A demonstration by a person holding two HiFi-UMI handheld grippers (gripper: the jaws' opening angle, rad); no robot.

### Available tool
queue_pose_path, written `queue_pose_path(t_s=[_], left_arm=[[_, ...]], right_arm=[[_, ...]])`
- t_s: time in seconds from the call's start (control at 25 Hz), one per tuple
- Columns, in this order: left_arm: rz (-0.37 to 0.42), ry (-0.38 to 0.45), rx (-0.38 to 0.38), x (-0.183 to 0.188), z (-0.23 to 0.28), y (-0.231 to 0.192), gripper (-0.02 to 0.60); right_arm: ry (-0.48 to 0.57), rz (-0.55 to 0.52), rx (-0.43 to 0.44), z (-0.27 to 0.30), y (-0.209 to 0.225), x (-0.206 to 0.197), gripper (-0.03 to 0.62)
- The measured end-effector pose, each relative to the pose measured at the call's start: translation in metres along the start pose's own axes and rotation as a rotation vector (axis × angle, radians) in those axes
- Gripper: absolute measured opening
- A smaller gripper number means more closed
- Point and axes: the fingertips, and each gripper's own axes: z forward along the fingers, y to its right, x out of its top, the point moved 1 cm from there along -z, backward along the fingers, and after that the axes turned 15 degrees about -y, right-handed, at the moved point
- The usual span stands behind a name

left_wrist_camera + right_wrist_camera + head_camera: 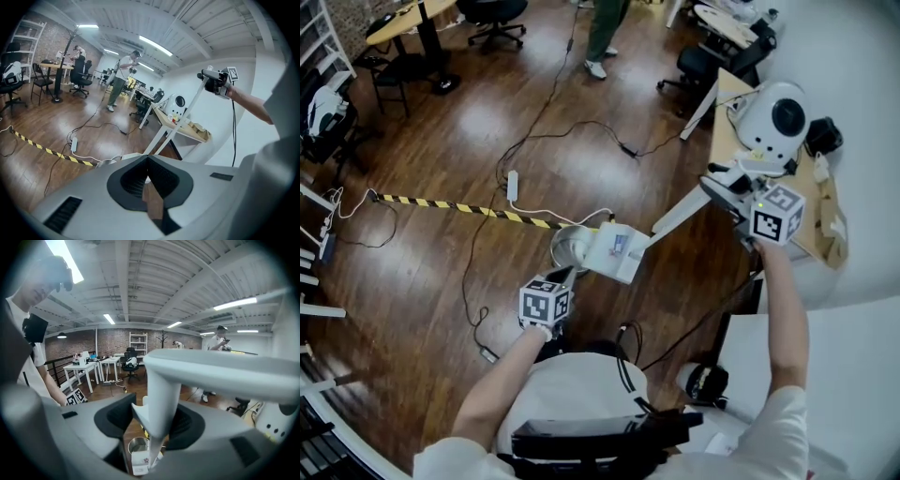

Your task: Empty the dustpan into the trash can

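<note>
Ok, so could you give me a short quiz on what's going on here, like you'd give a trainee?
1. True or false: the right gripper is clamped on the handle of the dustpan.
2. In the head view, what stands on the floor right by the dustpan's pan end? A) a ladder B) a round metal trash can C) a mop bucket
3. Fill in: the left gripper has its jaws together and holds ____.

Key: 1 true; 2 B; 3 nothing.
</note>
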Motion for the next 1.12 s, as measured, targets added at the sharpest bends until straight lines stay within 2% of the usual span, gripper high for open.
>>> queue_pose_path(t_s=[0.24, 0.4, 0.52, 0.72, 1.12], left_arm=[[-0.070, 0.013, 0.011, 0.004, -0.007, -0.037, -0.011], [-0.123, 0.027, 0.019, 0.003, -0.009, -0.053, -0.011], [-0.145, 0.041, 0.020, 0.004, -0.012, -0.058, -0.011], [-0.182, 0.050, 0.016, 0.001, -0.013, -0.063, -0.011], [-0.188, 0.072, 0.009, 0.003, -0.008, -0.048, -0.011]], right_arm=[[-0.006, -0.092, 0.012, 0.053, 0.001, 0.014, 0.198], [-0.051, -0.227, 0.060, 0.085, -0.033, 0.001, 0.198], [-0.102, -0.343, 0.064, 0.103, -0.063, -0.015, 0.193], [-0.126, -0.410, 0.083, 0.110, -0.094, -0.019, 0.190], [-0.154, -0.575, 0.126, 0.105, -0.142, -0.026, 0.187]])
